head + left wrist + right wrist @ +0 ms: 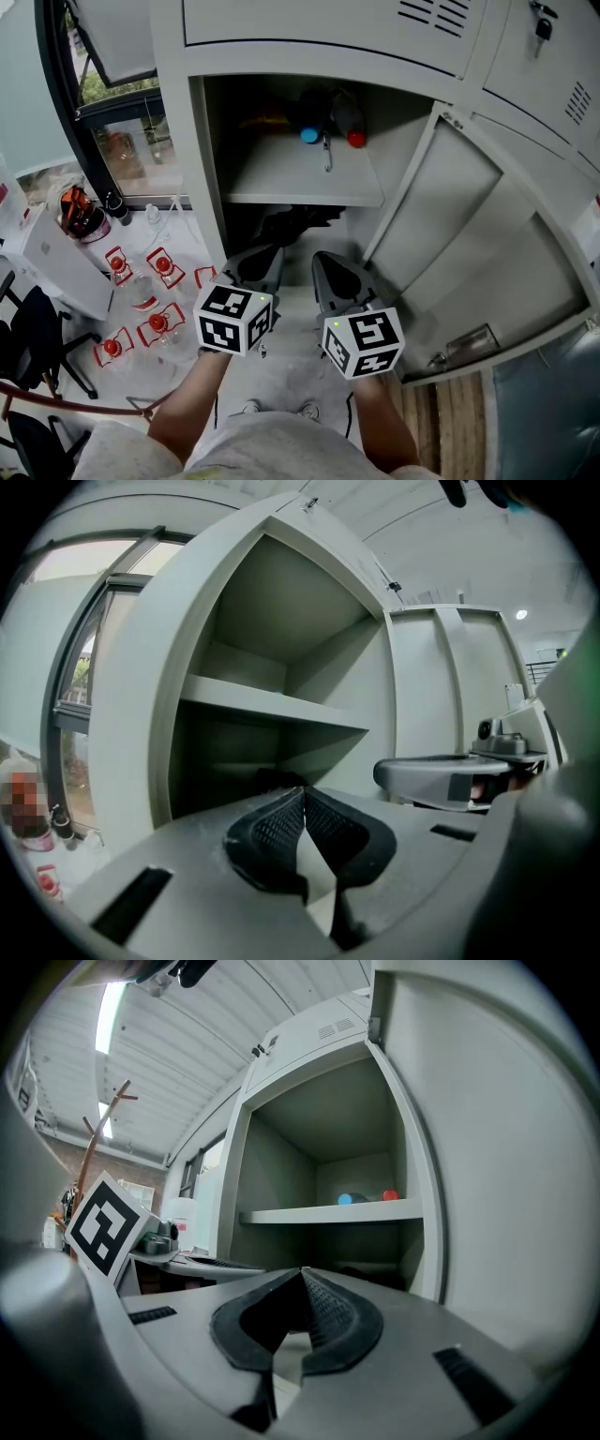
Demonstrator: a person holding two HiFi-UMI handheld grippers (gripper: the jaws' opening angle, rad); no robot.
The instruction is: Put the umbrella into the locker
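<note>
Grey sheet-metal locker [178,141] stands with its flat door [469,234] swung open, one smooth shelf [300,178] inside carrying two round things, a blue cap [309,135] and a red cap [356,139]. Black floppy umbrella [292,223] sits in the dark space under that shelf. Both claws, left gripper [265,255] and right gripper [325,259], have their ribbed rubber pads [272,827] pressed together on nothing.

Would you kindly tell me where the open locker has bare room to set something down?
The shelf is bare across its front, wall to wall. Its back holds a blue-capped item and a red-capped item. Beneath, a dark bundle crowds the space.
</note>
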